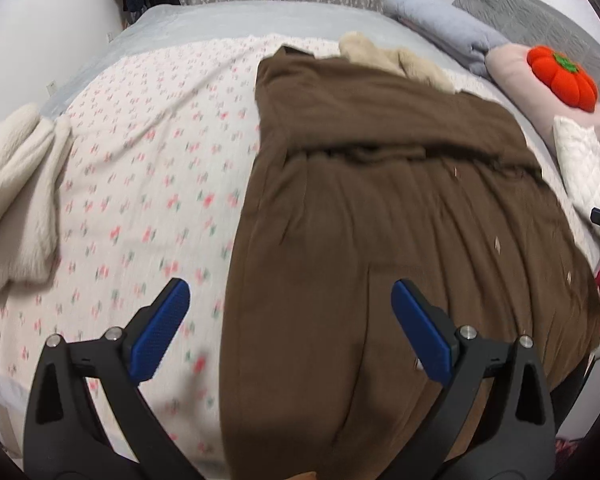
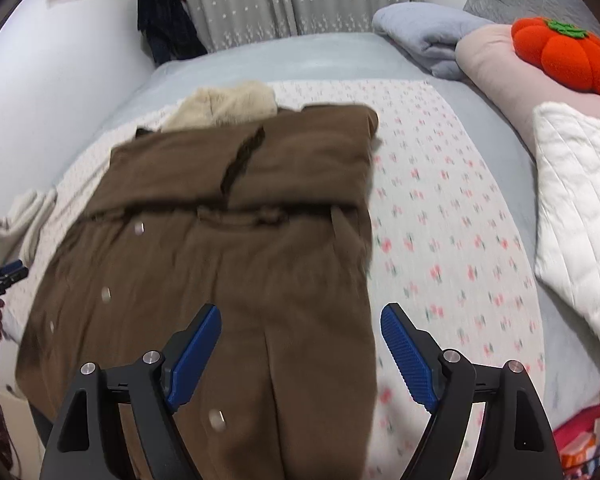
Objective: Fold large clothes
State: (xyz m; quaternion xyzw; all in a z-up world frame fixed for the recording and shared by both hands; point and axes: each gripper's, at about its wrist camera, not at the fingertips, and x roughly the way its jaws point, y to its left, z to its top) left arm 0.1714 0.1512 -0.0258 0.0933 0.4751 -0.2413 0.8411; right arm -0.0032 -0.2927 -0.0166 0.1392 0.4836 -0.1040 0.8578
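Observation:
A large brown garment (image 1: 380, 208) lies spread flat on the flowered sheet (image 1: 148, 184) of a bed, its far part folded over along a dark crease. My left gripper (image 1: 290, 300) is open and empty, hovering above the garment's left edge near its close end. In the right wrist view the same brown garment (image 2: 228, 240) fills the left and middle, with small pale buttons on it. My right gripper (image 2: 300, 324) is open and empty above the garment's right edge. The left gripper's tip shows at the far left of that view (image 2: 4, 276).
A cream fleece piece (image 1: 396, 58) lies past the garment's far end. A cream blanket (image 1: 16, 196) sits at the left. Folded grey bedding (image 2: 428, 36), a pink pillow (image 2: 512, 80), an orange pumpkin cushion (image 2: 568, 56) and a white quilted pad (image 2: 580, 216) line the right side.

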